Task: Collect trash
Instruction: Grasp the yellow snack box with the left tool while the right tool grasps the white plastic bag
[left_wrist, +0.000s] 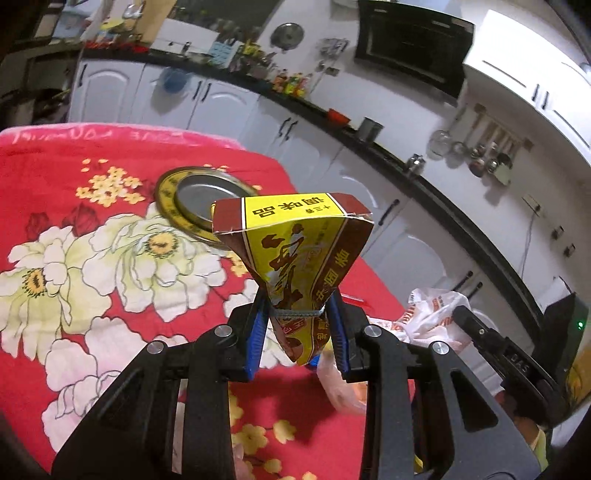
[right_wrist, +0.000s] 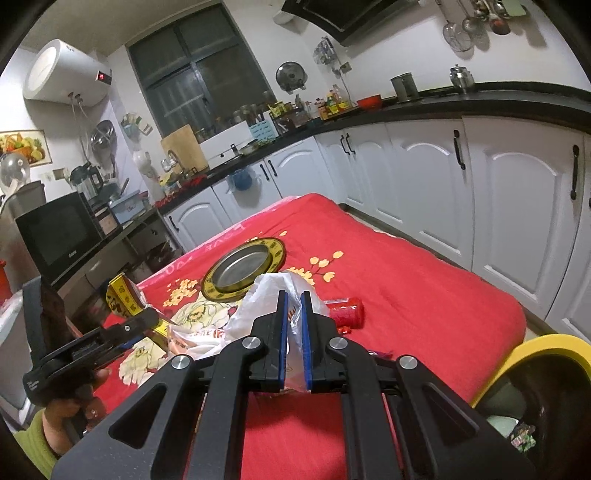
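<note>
Yellow seasoning box (left_wrist: 295, 254) pinched in left tool (left_wrist: 297, 325)

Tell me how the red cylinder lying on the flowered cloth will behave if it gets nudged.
The red cylinder lies on its side, so it would probably roll rather than slide, though the soft red cloth may slow it. It looks small and likely light. The white plastic bag held by the right tool sits close beside it and might stop it.
</note>
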